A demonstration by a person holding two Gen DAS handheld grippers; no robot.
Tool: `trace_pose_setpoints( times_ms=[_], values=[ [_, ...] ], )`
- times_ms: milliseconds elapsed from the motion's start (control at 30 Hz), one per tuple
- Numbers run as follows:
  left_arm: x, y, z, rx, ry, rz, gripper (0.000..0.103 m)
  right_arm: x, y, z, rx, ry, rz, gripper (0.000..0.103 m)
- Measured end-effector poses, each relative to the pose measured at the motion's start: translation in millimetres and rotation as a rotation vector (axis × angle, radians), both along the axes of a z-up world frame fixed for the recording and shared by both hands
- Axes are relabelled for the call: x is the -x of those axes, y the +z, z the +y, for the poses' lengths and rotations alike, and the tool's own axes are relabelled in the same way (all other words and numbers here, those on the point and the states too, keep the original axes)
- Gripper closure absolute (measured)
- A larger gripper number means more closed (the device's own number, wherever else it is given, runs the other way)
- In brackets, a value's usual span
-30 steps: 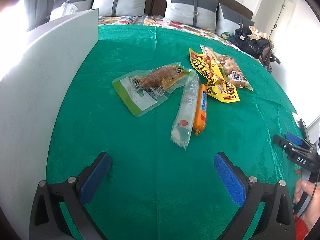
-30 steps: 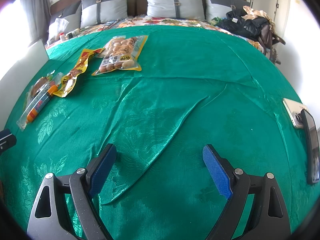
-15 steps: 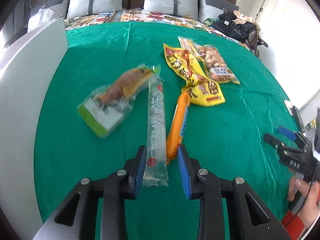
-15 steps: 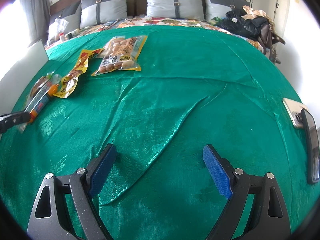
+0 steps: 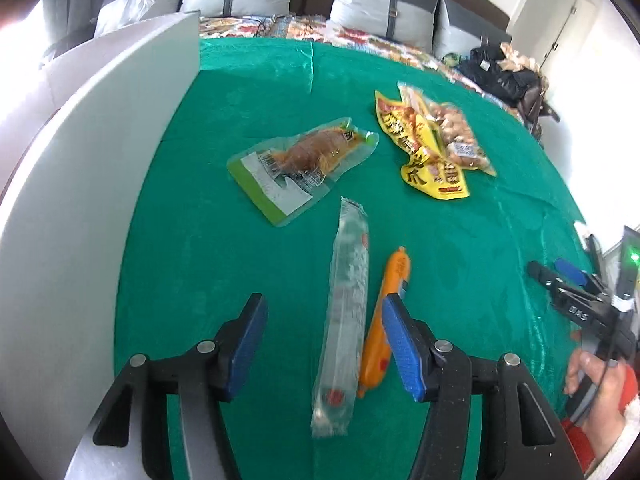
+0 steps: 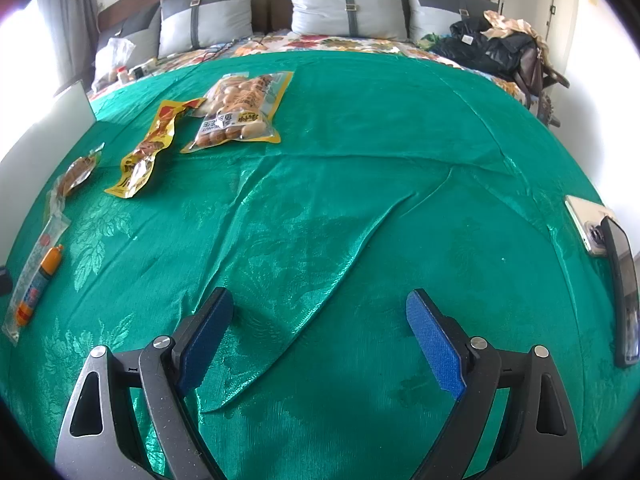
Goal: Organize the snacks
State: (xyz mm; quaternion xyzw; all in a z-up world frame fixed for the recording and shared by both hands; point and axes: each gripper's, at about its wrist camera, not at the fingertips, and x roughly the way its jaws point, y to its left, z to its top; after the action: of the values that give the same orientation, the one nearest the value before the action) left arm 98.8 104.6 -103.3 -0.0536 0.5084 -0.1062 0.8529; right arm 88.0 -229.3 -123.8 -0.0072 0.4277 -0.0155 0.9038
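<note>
Green patterned cloth [image 6: 360,184] covers the bed, with grey pillows [image 6: 348,8] along the headboard behind it and a white board [image 5: 80,184] standing at the left edge.

Low over the cloth, the left gripper [image 5: 324,344] points forward with its jaws moderately apart. Between its blue pads [image 5: 244,344] lie a clear stick packet [image 5: 346,320] and, just beside it toward the right pad, an orange sausage [image 5: 384,320]; neither is clamped. Ahead of the jaws and to the left lies a vacuum-packed meat pouch [image 5: 300,160], and further ahead to the right a yellow snack bag [image 5: 424,148] overlaps a bag of round snacks [image 5: 456,136]. The right gripper [image 6: 320,344] sits level above bare, creased cloth with its jaws wide and nothing between them; the person's right hand [image 5: 596,380] grips its handle.

Half a second ago the left jaws were nearly closed around the near ends of the stick packet and sausage; now they have widened, and both items have slid nearer, clear of the meat pouch. The right gripper has not moved.

Motion blur smears the stick packet's printing. The sausage's near end is partly hidden behind the right pad. Two phones [image 6: 616,280] at the right edge are cut by the fisheye rim.
</note>
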Motion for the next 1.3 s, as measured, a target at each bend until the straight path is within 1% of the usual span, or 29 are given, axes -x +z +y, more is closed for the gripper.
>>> trace_pose_setpoints(
  times_ms=[33,100,133,167,200,233,267,300,400,533,600,633,667,700,733,767,800,833,900,933,967,1133,1300],
  values=[
    [-5.9,-5.6,-5.7,-0.04,-0.013,0.019,0.049,0.0,0.0,0.0,0.0,0.0,0.0,0.012],
    [-7.6,-7.1,-16.1,-0.12,-0.039,-0.006,0.05,0.1,0.1,-0.1,0.0,0.0,0.0,0.012],
    [-6.6,-8.4,-21.9,-0.154,-0.052,-0.005,0.051,0.2,-0.1,0.0,0.0,0.0,0.0,0.012],
    [-4.3,-8.4,-26.6,-0.179,-0.062,-0.015,0.052,0.2,0.1,-0.1,0.0,0.0,0.0,0.012],
    [-1.1,-8.2,-31.1,-0.188,-0.075,-0.027,0.053,0.2,0.1,0.0,0.0,0.0,0.0,0.012],
    [1.1,-7.5,-33.6,-0.185,-0.085,-0.035,0.062,0.2,0.0,0.1,0.0,0.0,0.0,0.012],
    [2.6,-6.7,-34.8,-0.188,-0.086,-0.043,0.077,0.2,0.1,-0.1,-0.001,0.0,0.0,0.012],
    [3.9,-5.7,-35.0,-0.191,-0.079,-0.046,0.085,0.3,0.1,0.0,-0.001,0.0,0.0,0.012],
    [5.4,-4.4,-26.9,-0.171,-0.018,-0.036,0.085,0.3,0.2,-0.1,-0.001,0.0,0.0,0.012],
    [22.4,2.2,-4.9,-0.157,0.078,-0.066,0.084,0.4,0.3,0.0,-0.001,0.0,0.0,0.012],
    [22.2,-2.9,5.5,-0.154,0.108,-0.051,0.084,0.4,0.3,0.0,-0.002,0.0,0.0,0.012],
    [20.1,-7.1,10.7,-0.147,0.121,-0.037,0.082,0.4,0.3,0.1,-0.002,0.0,0.0,0.012],
    [20.3,-9.4,16.5,-0.122,0.13,-0.04,0.08,0.5,0.2,0.1,-0.001,0.0,0.0,0.012],
    [22.6,-8.6,21.1,-0.103,0.135,-0.061,0.073,0.5,0.4,0.0,-0.002,0.0,0.0,0.012],
    [23.3,-9.4,23.0,-0.098,0.133,-0.067,0.061,0.5,0.4,0.0,-0.001,0.0,0.0,0.012],
    [23.9,-10.5,22.5,-0.097,0.124,-0.074,0.044,0.6,0.2,0.3,-0.001,-0.001,0.0,0.012],
    [23.9,-12.3,20.9,-0.11,0.111,-0.079,0.037,0.5,0.3,0.2,-0.001,0.0,0.0,0.012],
    [23.2,-14.6,18.3,-0.137,0.098,-0.083,0.027,0.5,0.3,0.1,-0.001,-0.001,0.0,0.012],
    [26.5,-17.3,13.5,-0.198,0.076,-0.119,0.021,0.4,0.3,0.1,-0.001,0.0,0.0,0.012],
    [28.8,-18.7,16.2,-0.192,0.085,-0.128,0.018,0.4,0.3,0.1,0.0,-0.001,0.0,0.012],
    [28.5,-19.0,20.0,-0.169,0.101,-0.127,0.015,0.4,0.2,0.1,0.0,-0.001,0.0,0.012],
    [26.4,-19.4,17.4,-0.185,0.087,-0.123,0.005,0.3,0.2,0.2,0.0,-0.001,0.0,0.012],
    [25.3,-20.7,15.0,-0.185,0.081,-0.126,0.002,0.3,-0.1,0.5,0.001,-0.001,0.001,0.012]
  ],
)
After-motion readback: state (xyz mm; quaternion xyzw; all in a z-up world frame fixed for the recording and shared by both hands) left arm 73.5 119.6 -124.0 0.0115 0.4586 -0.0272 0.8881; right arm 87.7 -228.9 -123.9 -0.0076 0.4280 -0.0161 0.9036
